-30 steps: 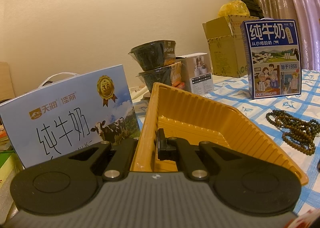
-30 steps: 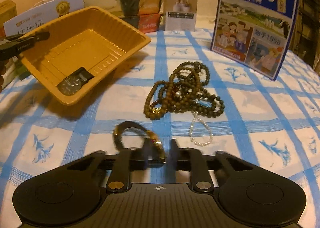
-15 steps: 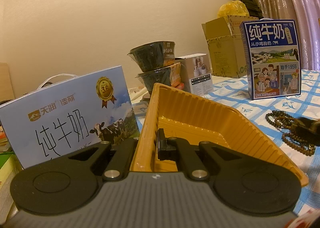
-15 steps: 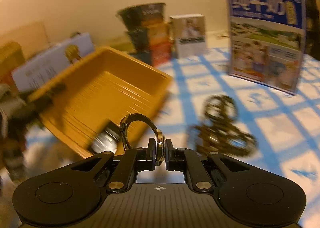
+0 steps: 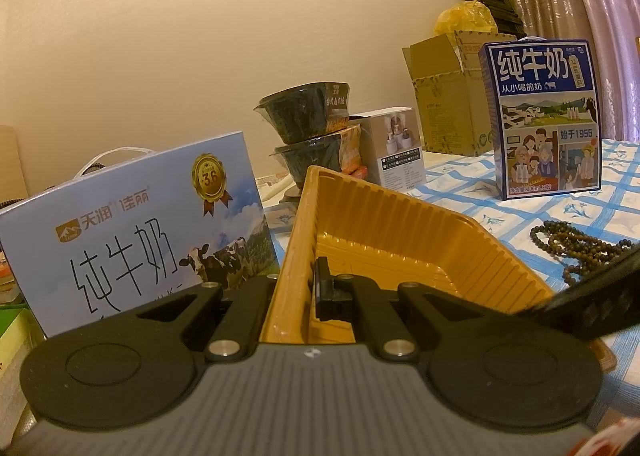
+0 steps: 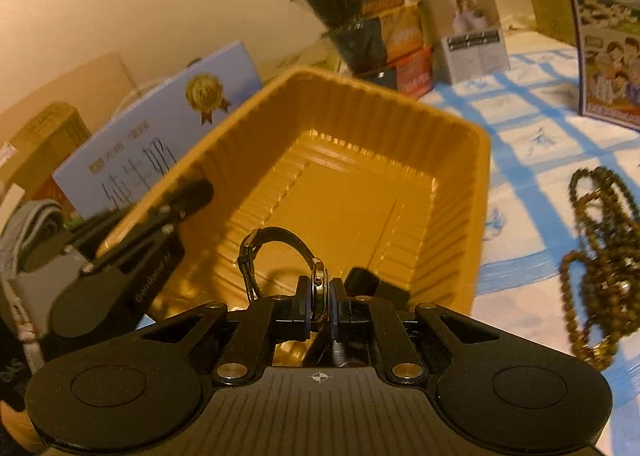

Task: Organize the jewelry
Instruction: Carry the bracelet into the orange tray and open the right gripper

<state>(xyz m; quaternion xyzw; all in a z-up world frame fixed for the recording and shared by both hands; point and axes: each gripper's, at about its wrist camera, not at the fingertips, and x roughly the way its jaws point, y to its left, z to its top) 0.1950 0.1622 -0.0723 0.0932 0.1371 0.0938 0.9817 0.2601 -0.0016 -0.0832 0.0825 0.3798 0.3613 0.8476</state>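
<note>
Right wrist view shows the watch (image 6: 316, 288) pinched by its case in the right claw (image 6: 319, 306), strap looping up, above the yellow tray (image 6: 460, 216). Left claw (image 5: 292, 292) clamps the tray's wall, holding it tilted. If released too near the low rim, the watch could slide out; the beads (image 6: 600, 256) lie apart on the bench (image 6: 528, 160).

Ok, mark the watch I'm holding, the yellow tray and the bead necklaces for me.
watch (image 6: 318, 288): right wrist view, case pinched between the fingers.
yellow tray (image 6: 460, 128): right wrist view, far right rim.
bead necklaces (image 6: 600, 256): right wrist view, middle of the pile.
</note>
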